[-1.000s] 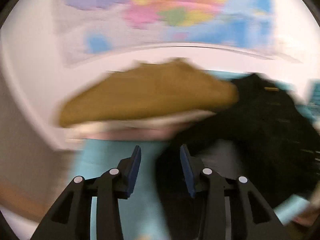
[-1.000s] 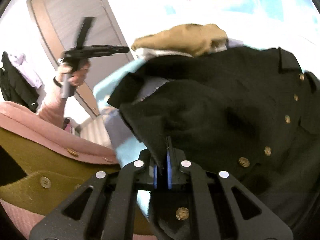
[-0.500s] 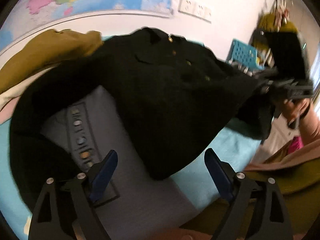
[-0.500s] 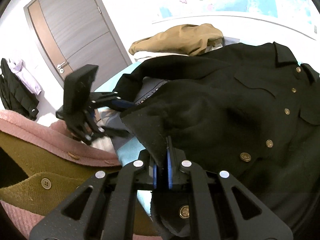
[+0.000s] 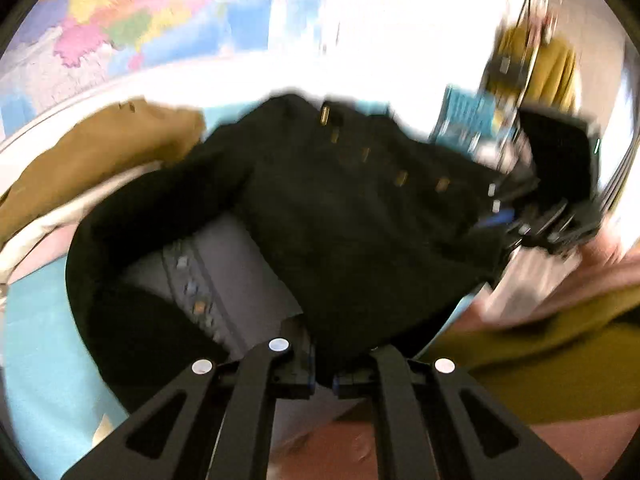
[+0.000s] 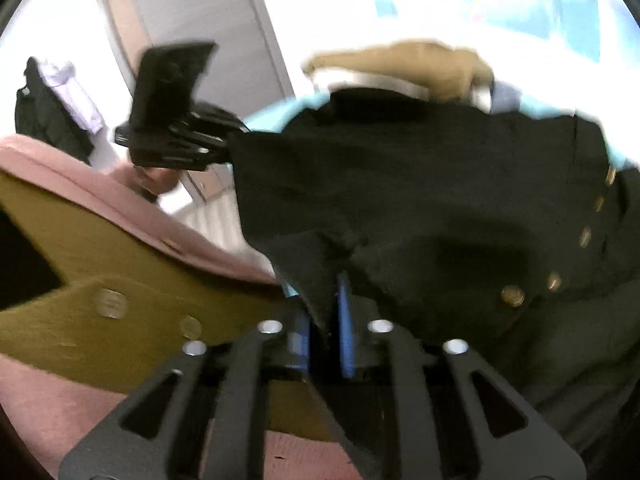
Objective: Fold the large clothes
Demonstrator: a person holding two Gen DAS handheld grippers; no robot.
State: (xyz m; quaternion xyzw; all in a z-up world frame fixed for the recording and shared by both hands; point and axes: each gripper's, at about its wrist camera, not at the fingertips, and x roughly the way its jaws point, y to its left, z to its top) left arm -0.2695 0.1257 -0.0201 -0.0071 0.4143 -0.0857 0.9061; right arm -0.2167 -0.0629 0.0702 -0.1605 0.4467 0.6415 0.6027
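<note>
A black jacket (image 5: pixel 360 220) with gold buttons lies spread on a turquoise surface (image 5: pixel 36 340), its grey lining (image 5: pixel 240 272) showing. My left gripper (image 5: pixel 322 376) is shut on the jacket's near edge, and black cloth runs down between its pads. The right wrist view shows that same left gripper (image 6: pixel 230 138) at the corner of the jacket (image 6: pixel 440 184). My right gripper (image 6: pixel 324 332) is at the hem, with its jaws opening. A flap of black cloth still hangs between its blue pads (image 6: pixel 346 320), which stand apart.
A tan garment (image 5: pixel 100 160) sits on a pile of folded clothes behind the jacket. The person's pink and olive clothing (image 6: pixel 100 240) fills the near side. A map (image 5: pixel 120 20) hangs on the wall, with a blue basket (image 5: pixel 468 116) to the right and a door (image 6: pixel 200 20) to the left.
The left gripper swung from the tan pile to the jacket, opened wide, then shut on its near edge. The right gripper's pads, shut on the hem before, have parted.
</note>
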